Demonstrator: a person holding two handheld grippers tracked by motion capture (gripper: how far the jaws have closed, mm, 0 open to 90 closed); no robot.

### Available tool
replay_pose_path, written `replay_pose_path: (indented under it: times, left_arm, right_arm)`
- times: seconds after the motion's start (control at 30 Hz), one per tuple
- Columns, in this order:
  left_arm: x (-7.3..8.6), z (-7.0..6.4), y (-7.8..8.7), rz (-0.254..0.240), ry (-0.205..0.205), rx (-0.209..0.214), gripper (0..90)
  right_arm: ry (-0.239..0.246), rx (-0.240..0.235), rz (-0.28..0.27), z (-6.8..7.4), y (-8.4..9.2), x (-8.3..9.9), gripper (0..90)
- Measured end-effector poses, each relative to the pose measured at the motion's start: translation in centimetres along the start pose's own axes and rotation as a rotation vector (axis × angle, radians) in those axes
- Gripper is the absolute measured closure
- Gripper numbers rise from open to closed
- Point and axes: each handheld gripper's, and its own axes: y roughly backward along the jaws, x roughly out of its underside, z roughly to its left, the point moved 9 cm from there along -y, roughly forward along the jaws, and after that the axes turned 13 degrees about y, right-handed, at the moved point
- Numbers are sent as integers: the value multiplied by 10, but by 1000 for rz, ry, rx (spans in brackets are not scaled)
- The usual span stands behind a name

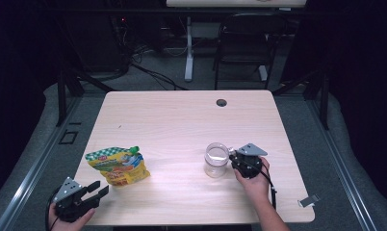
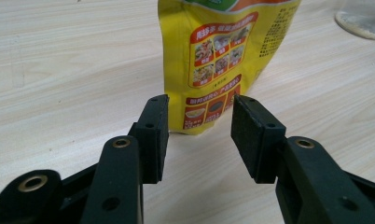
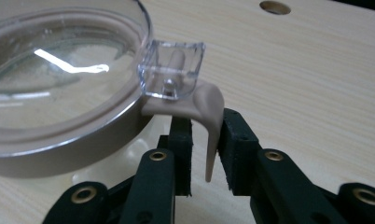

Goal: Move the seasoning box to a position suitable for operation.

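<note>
the clear jar (image 1: pixel 216 160) stands upright right of the middle of the pale wooden surface (image 1: pixel 182 120), its transparent lid (image 3: pixel 59 70) on. the right gripper (image 1: pixel 239 156) sits just beside the jar's right side. in the right gripper view its jaws straddle the beige latch tab (image 3: pixel 209 121) hanging from the lid's clear hinge block (image 3: pixel 174 70); the left pad looks to touch the tab, while a narrow gap shows by the right pad, so the jaws are close in but not clamped. the yellow spouted pouch (image 1: pixel 118 166) with a green cap (image 1: pixel 134 149) lies flat near the front left. the left gripper (image 1: pixel 97 191) is at the front left corner, aimed at the pouch's bottom edge, jaws apart with nothing between them.
</note>
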Motion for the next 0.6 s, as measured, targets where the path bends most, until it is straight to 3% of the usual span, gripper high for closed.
replay_pose_path:
  times: [0.13,0.3,0.5,0.6]
  left_arm:
    - [4,0,5,8,-5,-9,580]
    - [6,-7,12,-13,56,46,586]
    - [12,-21,18,10,-4,50,585]
    - [14,-23,17,11,-6,59,585]
  right_arm:
    - [-9,9,-18,-1,-1,-3,785]
    - [6,32,-7,-2,-2,-3,806]
    - [-3,22,14,-2,-1,-2,820]
    - [-6,14,18,-1,0,-2,820]
